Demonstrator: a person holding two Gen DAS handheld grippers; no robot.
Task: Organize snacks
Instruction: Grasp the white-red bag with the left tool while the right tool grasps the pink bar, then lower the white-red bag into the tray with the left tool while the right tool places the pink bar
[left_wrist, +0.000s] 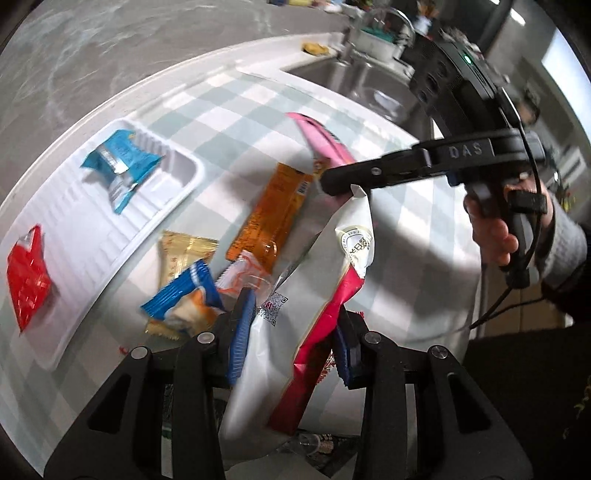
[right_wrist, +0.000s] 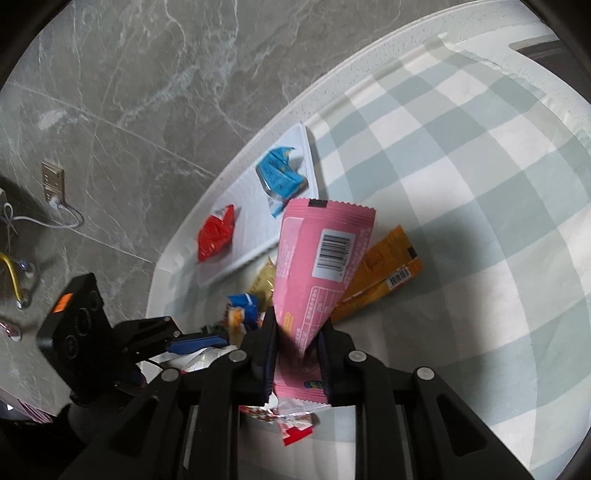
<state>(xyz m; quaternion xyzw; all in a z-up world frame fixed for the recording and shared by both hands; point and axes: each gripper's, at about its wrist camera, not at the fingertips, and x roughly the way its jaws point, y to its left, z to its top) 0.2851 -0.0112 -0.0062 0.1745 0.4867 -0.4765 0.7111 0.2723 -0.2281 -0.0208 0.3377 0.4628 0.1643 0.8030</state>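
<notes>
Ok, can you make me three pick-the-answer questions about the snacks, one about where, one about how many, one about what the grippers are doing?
1. Where is the crinkly red foil packet?
A. on the ridged white plastic tray
B. in the sink
C. on the floor

2. How many packets lie on that tray?
A. none
B. two
C. five

3. What is the right gripper doing?
A. hanging open
B. pinching the pink plastic packet with a barcode
C. pinching a spoon

Answers: 1 A, the red packet sits on the tray beside the light blue foil packet. 2 B, only those two are there. 3 B, its fingers are closed on the pink packet.
</notes>
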